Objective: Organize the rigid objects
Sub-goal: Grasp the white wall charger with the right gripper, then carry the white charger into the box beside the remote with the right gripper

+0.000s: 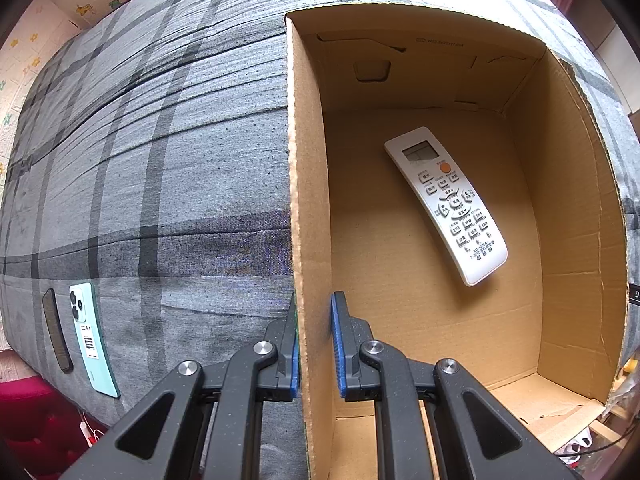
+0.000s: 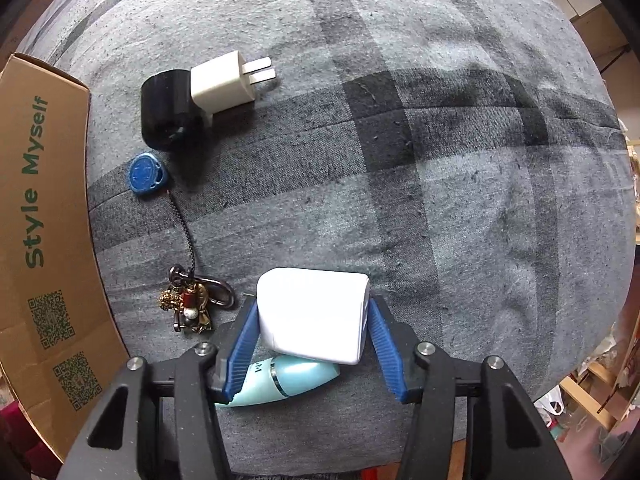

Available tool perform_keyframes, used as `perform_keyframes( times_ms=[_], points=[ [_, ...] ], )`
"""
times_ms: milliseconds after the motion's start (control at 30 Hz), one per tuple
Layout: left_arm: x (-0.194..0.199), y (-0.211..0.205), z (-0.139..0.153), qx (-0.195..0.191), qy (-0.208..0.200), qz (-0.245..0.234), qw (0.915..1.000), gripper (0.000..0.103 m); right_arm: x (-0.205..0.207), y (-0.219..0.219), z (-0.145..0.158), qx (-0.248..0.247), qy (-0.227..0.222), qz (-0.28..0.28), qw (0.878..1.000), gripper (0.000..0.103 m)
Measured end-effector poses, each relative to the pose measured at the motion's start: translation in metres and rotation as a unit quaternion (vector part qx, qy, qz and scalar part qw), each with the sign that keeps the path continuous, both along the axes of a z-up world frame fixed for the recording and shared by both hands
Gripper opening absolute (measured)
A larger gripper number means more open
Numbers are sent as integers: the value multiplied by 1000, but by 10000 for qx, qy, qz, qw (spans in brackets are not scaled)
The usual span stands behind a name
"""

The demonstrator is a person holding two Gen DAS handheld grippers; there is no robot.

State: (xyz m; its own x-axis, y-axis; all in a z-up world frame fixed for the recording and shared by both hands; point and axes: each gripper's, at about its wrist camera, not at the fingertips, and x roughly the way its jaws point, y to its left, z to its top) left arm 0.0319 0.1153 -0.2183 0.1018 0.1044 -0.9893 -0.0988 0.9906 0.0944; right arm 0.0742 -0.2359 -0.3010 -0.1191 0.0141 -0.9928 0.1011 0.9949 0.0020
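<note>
An open cardboard box (image 1: 310, 168) lies on a grey plaid cloth with a white remote control (image 1: 446, 204) inside it. My left gripper (image 1: 315, 312) is shut on the box's left wall, one blue pad on each side. In the right wrist view a white power adapter block (image 2: 314, 314) sits between the blue pads of my right gripper (image 2: 313, 305), and both pad tips touch its sides. Under the block lies a pale blue tube-shaped item (image 2: 288, 380), partly hidden by the left finger.
A white plug charger (image 2: 222, 82) leans on a black cylinder (image 2: 164, 110); a blue tag (image 2: 145, 174) is corded to a keychain (image 2: 192, 302). The box's printed side (image 2: 40, 220) borders the left. A mint phone (image 1: 94, 340) and a dark bar (image 1: 57, 330) lie near the cloth's edge.
</note>
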Motion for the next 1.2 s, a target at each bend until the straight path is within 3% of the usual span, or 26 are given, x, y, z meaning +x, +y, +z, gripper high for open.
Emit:
perform_keyframes(
  times_ms=[400,933,1200],
  points=[
    [0,0,2,-13,0,21,10000,13,-3,2,34,-1,-227,-39,9997,58],
    [0,0,1,-48,-4,32,10000,13,25,38,107,212,-785,537,9952,58],
    [1,1,0,-77,-6,26,10000,13,35,82,134,464,-1042,974,9887,58]
  ],
)
